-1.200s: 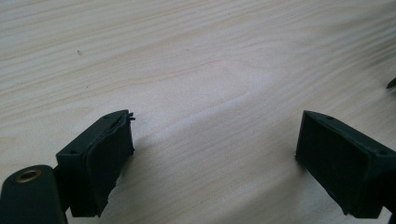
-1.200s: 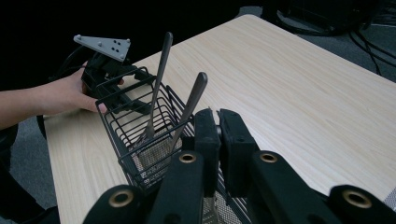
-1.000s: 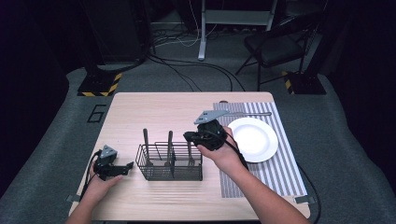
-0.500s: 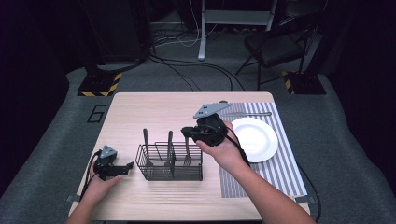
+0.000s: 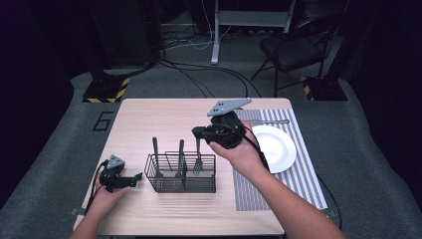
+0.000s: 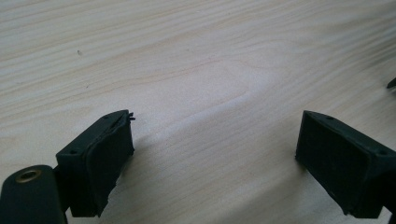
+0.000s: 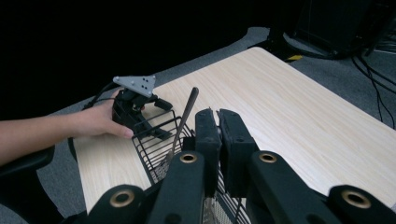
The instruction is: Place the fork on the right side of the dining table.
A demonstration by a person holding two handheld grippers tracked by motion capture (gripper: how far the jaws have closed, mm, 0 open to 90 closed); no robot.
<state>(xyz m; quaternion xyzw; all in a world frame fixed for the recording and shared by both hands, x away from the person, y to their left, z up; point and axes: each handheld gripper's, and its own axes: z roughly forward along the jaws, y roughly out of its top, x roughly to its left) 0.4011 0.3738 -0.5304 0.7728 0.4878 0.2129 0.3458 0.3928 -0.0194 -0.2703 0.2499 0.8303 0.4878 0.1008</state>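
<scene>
While the right gripper (image 5: 199, 133) hangs above the black wire cutlery basket (image 5: 180, 173), its jaws are pressed tight on the handle top of a grey metal fork (image 5: 197, 157). Fork's long axis is upright, tines down, w/ the lower end still inside the basket's right compartment, directly below the tool. So the coming move prob. turns on a straight vertical pull before going sideways toward the round white plate (image 5: 271, 147), right of the basket on the striped placemat (image 5: 298, 169). Basket also holds two more upright utensils, left and centre. Left gripper (image 5: 127, 179) rests on the light wooden table (image 5: 149, 119) just left of the basket, jaws spread, nothing between. Right hand is nearer the fork.
</scene>
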